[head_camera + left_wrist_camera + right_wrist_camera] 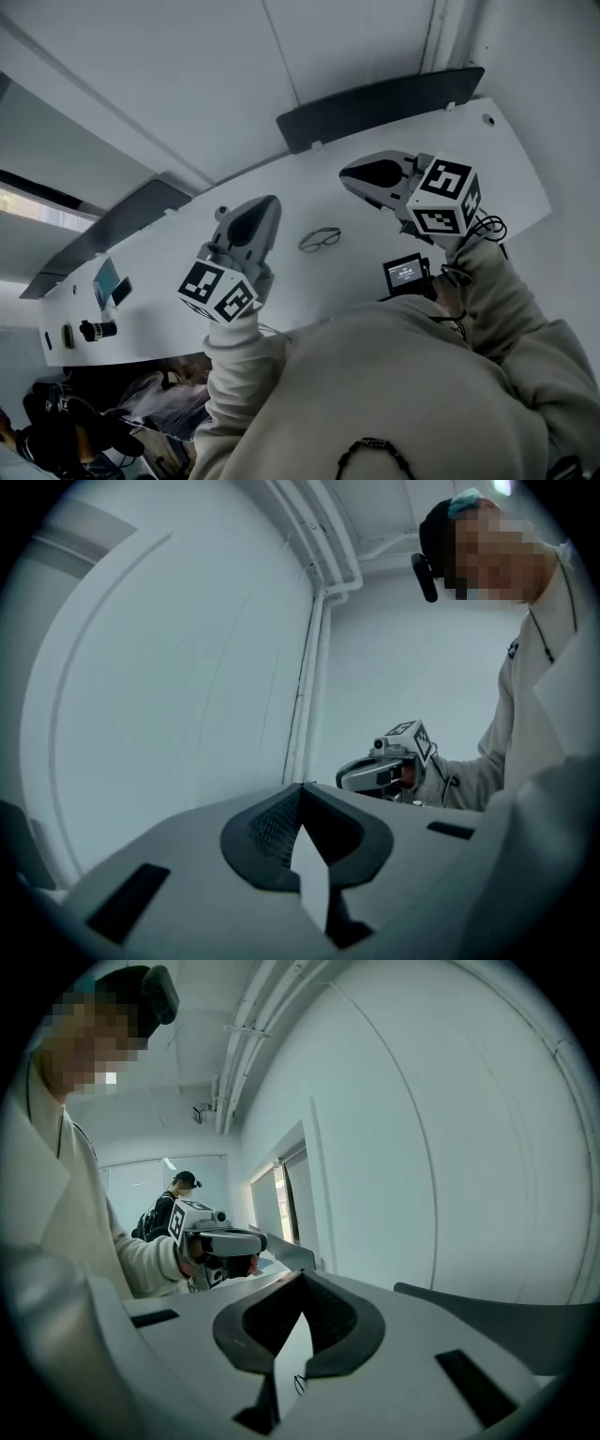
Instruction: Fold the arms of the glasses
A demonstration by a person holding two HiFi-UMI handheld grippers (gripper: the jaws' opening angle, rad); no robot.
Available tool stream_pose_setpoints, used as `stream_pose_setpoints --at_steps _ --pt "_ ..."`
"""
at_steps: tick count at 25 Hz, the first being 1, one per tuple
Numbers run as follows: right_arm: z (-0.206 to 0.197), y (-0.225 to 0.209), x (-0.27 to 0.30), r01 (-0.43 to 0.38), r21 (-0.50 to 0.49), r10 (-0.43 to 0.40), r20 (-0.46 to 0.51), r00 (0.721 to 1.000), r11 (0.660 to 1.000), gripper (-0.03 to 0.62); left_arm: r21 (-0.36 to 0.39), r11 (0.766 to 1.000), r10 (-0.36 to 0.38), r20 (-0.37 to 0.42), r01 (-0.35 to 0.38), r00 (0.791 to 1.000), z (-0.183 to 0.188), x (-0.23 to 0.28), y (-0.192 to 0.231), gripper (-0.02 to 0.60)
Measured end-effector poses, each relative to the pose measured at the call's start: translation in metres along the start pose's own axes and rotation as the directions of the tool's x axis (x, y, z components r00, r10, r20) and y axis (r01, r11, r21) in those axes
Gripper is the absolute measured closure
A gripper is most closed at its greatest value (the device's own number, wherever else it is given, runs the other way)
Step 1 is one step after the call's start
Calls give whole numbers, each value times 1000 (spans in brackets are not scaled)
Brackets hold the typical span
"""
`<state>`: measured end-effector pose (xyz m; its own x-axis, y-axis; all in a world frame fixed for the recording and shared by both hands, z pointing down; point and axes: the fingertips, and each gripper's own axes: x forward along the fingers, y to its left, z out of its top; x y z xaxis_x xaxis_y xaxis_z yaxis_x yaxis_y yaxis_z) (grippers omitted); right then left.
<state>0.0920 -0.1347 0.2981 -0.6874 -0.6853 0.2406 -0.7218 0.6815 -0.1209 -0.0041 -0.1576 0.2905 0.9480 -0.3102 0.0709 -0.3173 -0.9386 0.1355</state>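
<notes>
A pair of thin dark-framed glasses (320, 239) lies on the white table (281, 281), between my two grippers and apart from both. How its arms stand is too small to tell. My left gripper (268, 202) is held above the table to the left of the glasses, jaws shut and empty. To their right my right gripper (349, 174) is held higher, also shut on nothing. In the right gripper view a bit of the glasses (299, 1384) shows below the closed jaws (302, 1279), with the left gripper (225, 1241) across from it. The left gripper view shows its closed jaws (302, 789) and the right gripper (380, 772).
A small black device with a lit screen (405, 274) sits near the table's front edge by my right sleeve. A blue card (106, 281) and a black object (97, 330) lie at the table's left end. Dark panels (375, 108) line the wall. Another person (173, 1199) stands far behind.
</notes>
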Motion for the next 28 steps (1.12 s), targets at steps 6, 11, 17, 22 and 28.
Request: stream_pose_setpoints --at_steps 6,11,17,22,28 --pt "3 -2 -13 50 -38 -50 3 999 998 576 25 999 -35 9 35 999 6 11 -4 577" --pt "6 -9 -27 69 -33 -69 17 997 997 576 19 1000 -8 39 7 999 10 9 3 577" --pt "1 -13 -25 70 -26 -69 7 998 997 576 -31 999 -27 18 27 999 -12 12 8 577" --pt "-2 -13 -26 41 -14 -41 -2 999 999 576 -19 998 -58 11 58 998 -16 17 1 577" --pt "-5 -8 -21 31 -13 -32 -23 999 999 576 -46 997 -65 15 66 998 -21 17 1 577"
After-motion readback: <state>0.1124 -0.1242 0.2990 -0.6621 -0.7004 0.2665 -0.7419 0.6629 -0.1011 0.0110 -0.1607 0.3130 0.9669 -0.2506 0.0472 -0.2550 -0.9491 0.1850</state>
